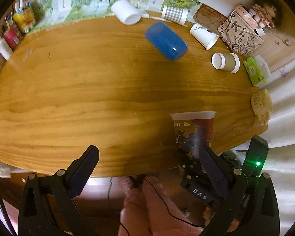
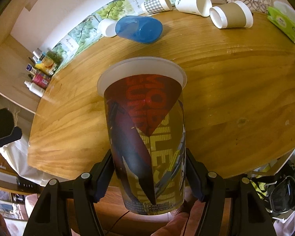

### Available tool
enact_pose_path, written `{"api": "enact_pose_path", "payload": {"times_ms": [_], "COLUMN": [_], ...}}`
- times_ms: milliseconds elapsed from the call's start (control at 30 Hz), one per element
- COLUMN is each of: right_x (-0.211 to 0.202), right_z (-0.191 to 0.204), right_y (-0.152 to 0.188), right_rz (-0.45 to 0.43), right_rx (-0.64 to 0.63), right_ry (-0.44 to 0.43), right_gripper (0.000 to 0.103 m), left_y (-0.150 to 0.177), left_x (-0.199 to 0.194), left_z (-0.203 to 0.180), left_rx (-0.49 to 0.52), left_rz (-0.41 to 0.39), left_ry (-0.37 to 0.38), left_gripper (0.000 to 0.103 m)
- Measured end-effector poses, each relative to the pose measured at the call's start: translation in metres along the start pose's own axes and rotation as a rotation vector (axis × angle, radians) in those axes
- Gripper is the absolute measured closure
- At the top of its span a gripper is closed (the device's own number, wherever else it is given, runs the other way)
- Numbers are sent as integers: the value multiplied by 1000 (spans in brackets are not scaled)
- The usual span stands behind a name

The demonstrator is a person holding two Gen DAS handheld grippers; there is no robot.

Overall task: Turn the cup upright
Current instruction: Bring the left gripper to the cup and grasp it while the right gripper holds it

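My right gripper [image 2: 148, 175] is shut on a tall printed plastic cup [image 2: 145, 129] with red, purple and yellow graphics. The cup is held above the near edge of the wooden table [image 2: 236, 98], its white rim pointing away from the camera and its base toward it. The same cup shows in the left wrist view [image 1: 193, 131], rim up, over the table's near right edge, with the right gripper [image 1: 198, 177] below it. My left gripper [image 1: 147, 169] is open and empty, at the table's near edge to the left of the cup.
Several cups lie on their sides at the back: a white cup [image 1: 125, 12], a blue tumbler [image 1: 165, 40], a checked cup [image 1: 174, 14], a white paper cup [image 1: 203, 35], a brown-sleeved cup [image 1: 226, 62]. A green tissue pack [image 1: 255, 72], a patterned bag [image 1: 240, 33] and bottles [image 1: 2, 46] line the edges.
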State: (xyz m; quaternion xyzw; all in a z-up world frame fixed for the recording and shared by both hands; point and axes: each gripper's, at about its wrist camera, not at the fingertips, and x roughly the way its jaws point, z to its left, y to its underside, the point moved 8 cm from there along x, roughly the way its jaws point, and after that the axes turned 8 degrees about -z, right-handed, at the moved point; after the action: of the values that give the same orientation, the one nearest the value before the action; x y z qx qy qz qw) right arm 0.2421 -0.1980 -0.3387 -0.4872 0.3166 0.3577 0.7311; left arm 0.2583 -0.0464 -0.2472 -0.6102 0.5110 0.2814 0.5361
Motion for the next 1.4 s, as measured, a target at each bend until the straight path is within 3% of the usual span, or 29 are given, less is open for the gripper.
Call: {"api": "enact_pose_path", "payload": {"times_ms": [267,433,967,1400], "right_x": [-3,-6,-14,-10], "right_z": [-7,-10,-16,-25], "right_y": [2,4,0,-4], "right_rz": [26,55,106,152], "right_rx": [-10,-24,-121,-195], "right_ry": [-43,-76,-201,-268], "right_gripper": [31,30,30,27], "left_y": [2,6,6,5], "left_x": [22,34,75,101], "left_z": [-11,-16,-64,-75], "left_rx": [-106,-153,-165,-222], "left_rz": [67,99,183,237], "left_ry": [85,85,112,135], "left_gripper": [1,1,1,1]}}
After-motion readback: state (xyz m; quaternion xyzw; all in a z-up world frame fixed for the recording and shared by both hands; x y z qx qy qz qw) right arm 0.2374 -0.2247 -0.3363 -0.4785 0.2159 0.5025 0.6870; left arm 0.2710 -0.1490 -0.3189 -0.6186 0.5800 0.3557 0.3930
